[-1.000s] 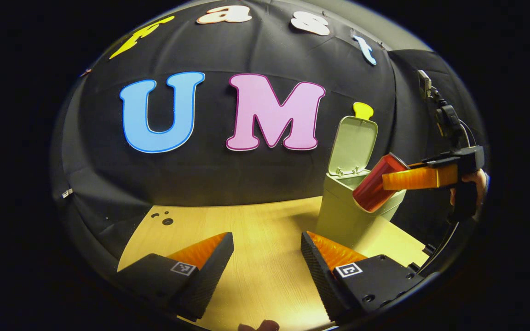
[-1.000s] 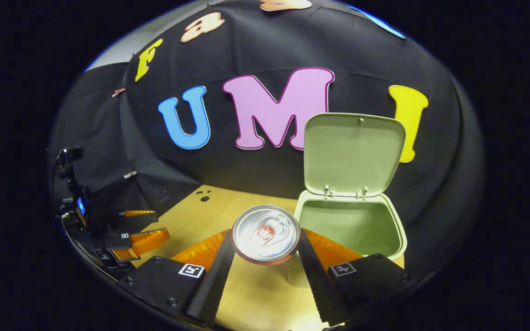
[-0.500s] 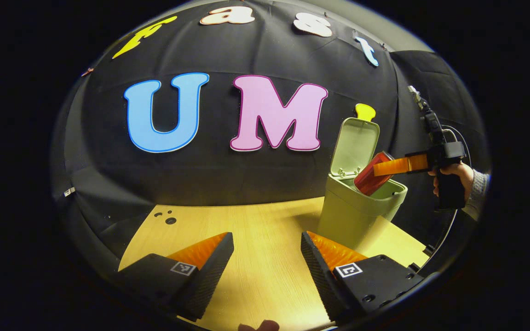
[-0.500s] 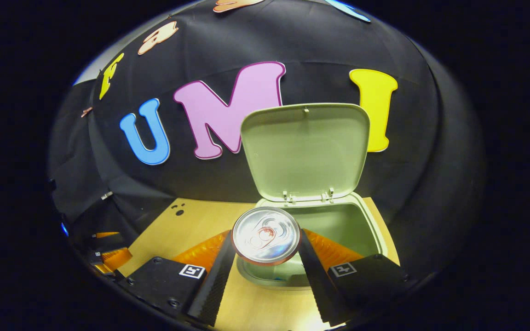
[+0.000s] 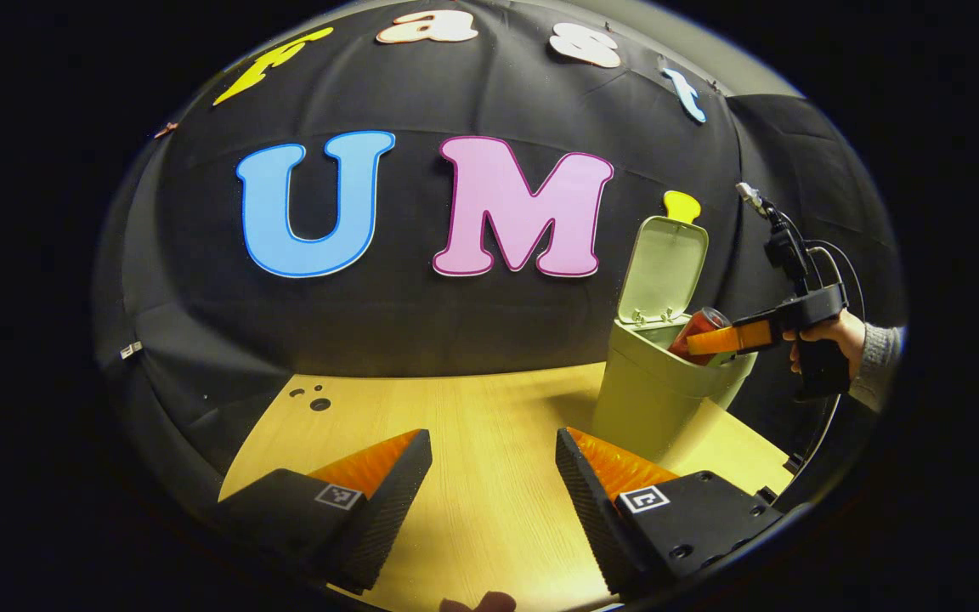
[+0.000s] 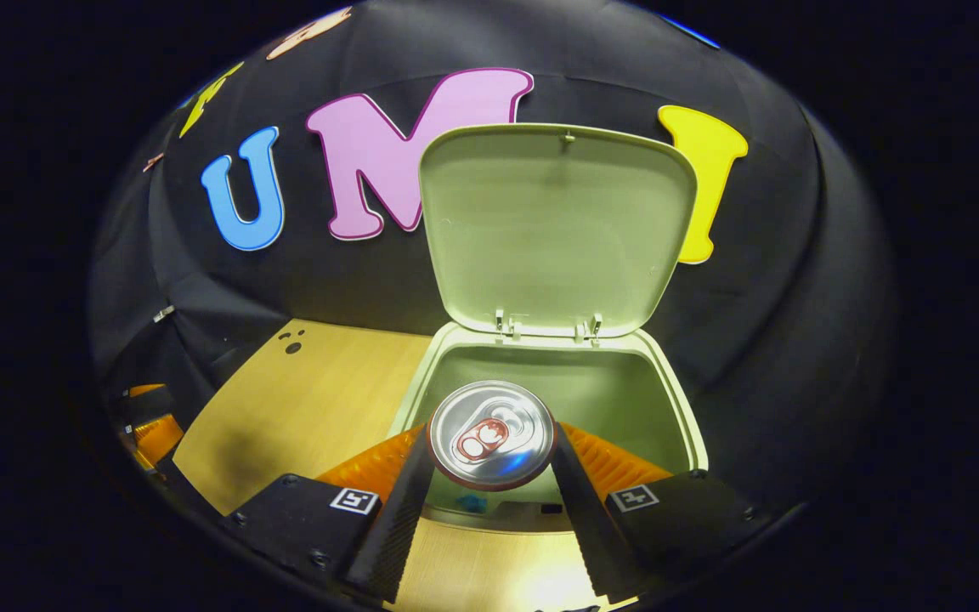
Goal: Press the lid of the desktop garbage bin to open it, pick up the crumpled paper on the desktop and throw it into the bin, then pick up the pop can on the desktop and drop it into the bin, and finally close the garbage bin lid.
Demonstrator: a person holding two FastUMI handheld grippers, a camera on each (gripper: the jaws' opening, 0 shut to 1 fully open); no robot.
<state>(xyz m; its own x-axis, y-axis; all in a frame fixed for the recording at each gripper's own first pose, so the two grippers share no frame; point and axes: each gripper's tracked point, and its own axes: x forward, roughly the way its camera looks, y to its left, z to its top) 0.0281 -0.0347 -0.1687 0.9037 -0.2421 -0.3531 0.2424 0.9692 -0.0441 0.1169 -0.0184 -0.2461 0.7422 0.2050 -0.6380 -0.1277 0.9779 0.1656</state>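
1. I am holding the right gripper (image 6: 489, 476) clamped on the pop can (image 6: 490, 434), both fingers pressing its sides, with the silver top facing the camera in the right gripper view.
2. The can is sitting over the open mouth of the garbage bin (image 6: 676, 408); in the left gripper view the pop can (image 5: 697, 331) is tilting, its lower end dipping below the rim of the bin (image 5: 642, 399) while its upper end is still showing above it.
3. The bin's lid (image 6: 553, 229) is standing up, hinged at the back edge against the black booth wall (image 6: 795, 280). In the left gripper view the lid (image 5: 664, 270) is rising behind the can.
4. I am seeing a hand (image 5: 825, 333) in a grey sleeve (image 5: 876, 365) gripping the right gripper (image 5: 715, 342) from the right side of the bin, with a cable running up from its back.
5. I am keeping the left gripper (image 5: 494, 476) low over the wooden desktop (image 5: 472, 425), its fingers spread apart and holding nothing, well away from the bin.
6. Something small and blue is showing deep in the bin under the can; I cannot tell what it is.
7. I am not able to make out the crumpled paper.
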